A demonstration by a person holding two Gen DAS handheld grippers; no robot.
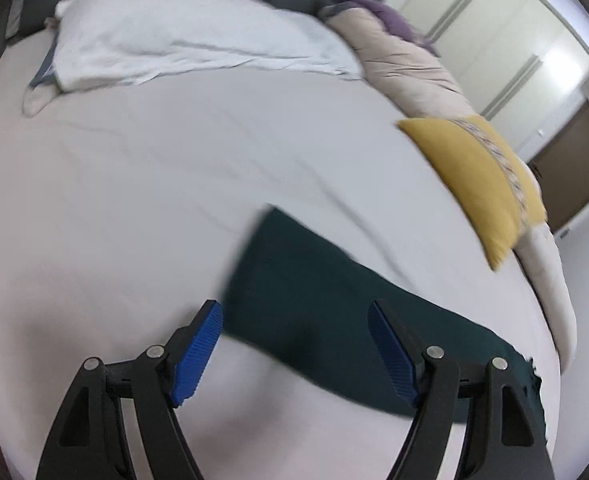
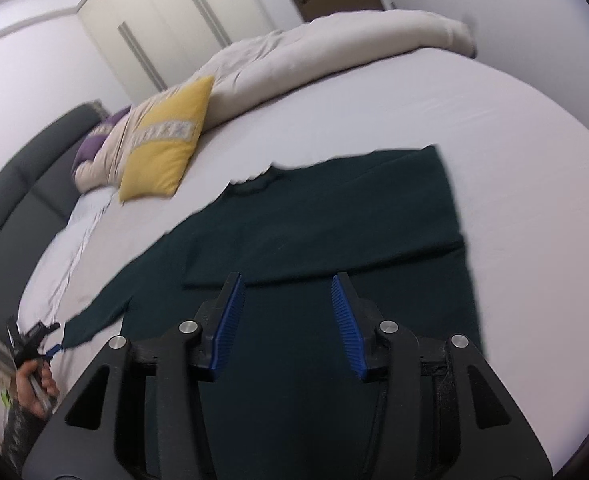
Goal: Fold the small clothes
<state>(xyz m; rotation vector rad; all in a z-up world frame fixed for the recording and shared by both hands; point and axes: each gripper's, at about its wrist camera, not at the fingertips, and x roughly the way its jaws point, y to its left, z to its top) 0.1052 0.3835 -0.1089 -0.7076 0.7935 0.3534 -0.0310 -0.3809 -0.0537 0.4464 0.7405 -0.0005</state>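
No writing or label can be read anywhere in either view. The dark green sweater [image 2: 334, 216] lies flat on the white bed sheet [image 2: 514, 128], its right sleeve folded across the chest and its left sleeve stretched out toward the bed's edge. The right gripper [image 2: 286, 312] hangs over the sweater's lower part with its blue pads apart and nothing between them. The left gripper [image 1: 294, 348], seen small in the right view beside the end of the outstretched sleeve, also stands spread wide and empty, with the sleeve lying on the sheet beyond its tips. A yellow cushion [image 2: 166, 148], a rolled beige duvet [image 2: 334, 52] and a white pillow [image 1: 182, 36] lie farther off on the bed.
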